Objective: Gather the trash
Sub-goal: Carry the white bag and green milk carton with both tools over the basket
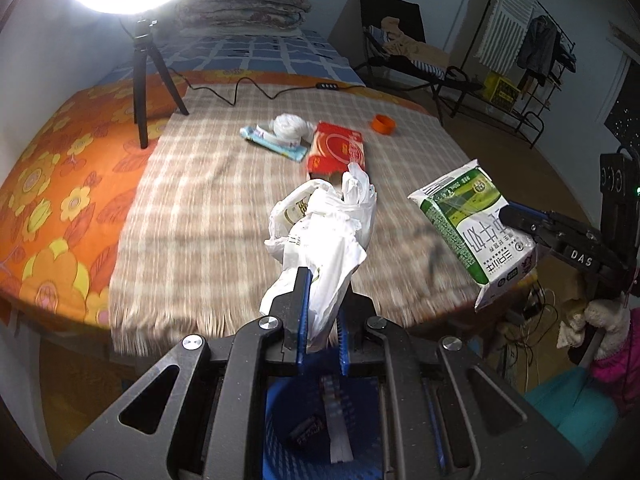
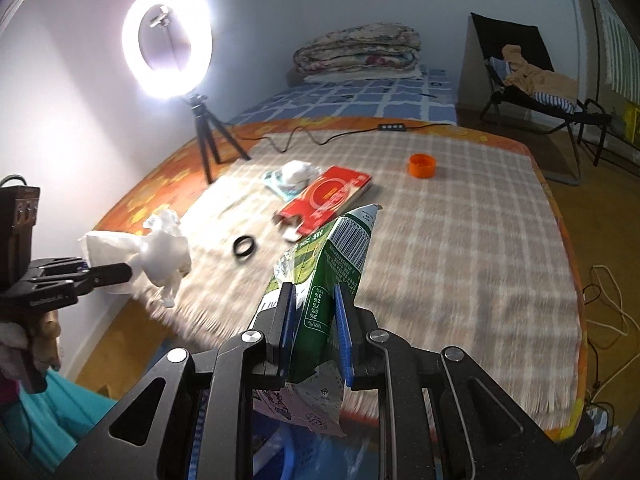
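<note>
My left gripper [image 1: 322, 280] is shut on a crumpled white plastic bag [image 1: 324, 228], held in the air over the near edge of the bed; the right wrist view shows this bag [image 2: 160, 252] at the left. My right gripper [image 2: 314, 292] is shut on a green and white milk carton [image 2: 332, 264], which shows in the left wrist view as the carton [image 1: 472, 232] at the right. Below both grippers stands a blue bin [image 1: 316, 432] with some trash in it. On the checked blanket [image 2: 460, 248] lie a red packet [image 2: 328, 198], a white wad [image 2: 298, 170], an orange cap [image 2: 422, 165] and a black ring [image 2: 244, 247].
A ring light on a black tripod [image 2: 204, 136] stands on the bed at the left, its cable [image 2: 320, 136] running across the blanket. Folded quilts [image 2: 360, 52] lie at the far end. A black chair [image 2: 532, 80] with clothes stands at the right. Cables [image 2: 608, 304] lie on the floor.
</note>
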Demonstrator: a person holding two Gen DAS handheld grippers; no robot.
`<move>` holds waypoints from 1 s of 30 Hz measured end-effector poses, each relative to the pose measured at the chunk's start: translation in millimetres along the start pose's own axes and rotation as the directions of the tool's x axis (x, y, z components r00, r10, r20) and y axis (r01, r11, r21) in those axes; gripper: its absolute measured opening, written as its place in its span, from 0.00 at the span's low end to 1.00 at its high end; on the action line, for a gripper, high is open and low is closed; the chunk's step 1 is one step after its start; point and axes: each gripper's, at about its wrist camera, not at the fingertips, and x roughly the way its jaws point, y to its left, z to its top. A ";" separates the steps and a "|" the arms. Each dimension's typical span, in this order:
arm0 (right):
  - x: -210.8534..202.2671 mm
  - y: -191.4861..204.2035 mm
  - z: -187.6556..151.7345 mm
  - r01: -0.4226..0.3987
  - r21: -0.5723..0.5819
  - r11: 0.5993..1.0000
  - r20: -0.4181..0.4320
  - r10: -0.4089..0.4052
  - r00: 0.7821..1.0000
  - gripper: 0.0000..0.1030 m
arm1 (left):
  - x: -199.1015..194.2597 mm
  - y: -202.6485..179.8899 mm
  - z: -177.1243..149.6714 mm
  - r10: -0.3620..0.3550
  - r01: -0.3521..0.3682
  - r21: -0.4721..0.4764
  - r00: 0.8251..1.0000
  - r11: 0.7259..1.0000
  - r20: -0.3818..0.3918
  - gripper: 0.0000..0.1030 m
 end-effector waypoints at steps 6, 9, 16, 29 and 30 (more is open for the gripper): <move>-16.1 17.8 -20.8 -0.033 -0.030 0.999 -0.017 0.033 0.999 0.17 | -12.4 -2.3 -33.9 0.003 -0.003 -0.011 0.999 1.000 -0.033 0.10; -20.4 27.6 -32.7 -0.040 -0.062 0.997 -0.032 0.038 0.999 0.17 | -17.4 -3.9 -50.2 0.007 -0.008 -0.016 0.999 1.000 -0.047 0.10; -20.5 45.7 -62.6 -0.079 -0.087 0.993 -0.101 0.070 0.992 0.17 | -19.9 -4.8 -85.0 0.000 -0.004 -0.040 0.995 0.999 -0.097 0.10; -4.5 63.1 -101.5 -0.108 -0.111 0.988 -0.201 0.084 0.976 0.17 | 4.1 -1.5 -129.6 -0.015 0.002 -0.063 0.979 0.998 -0.201 0.10; -3.0 64.5 -103.5 -0.111 -0.112 0.987 -0.209 0.086 0.974 0.17 | 5.6 -0.9 -131.3 -0.015 0.001 -0.065 0.978 0.998 -0.207 0.10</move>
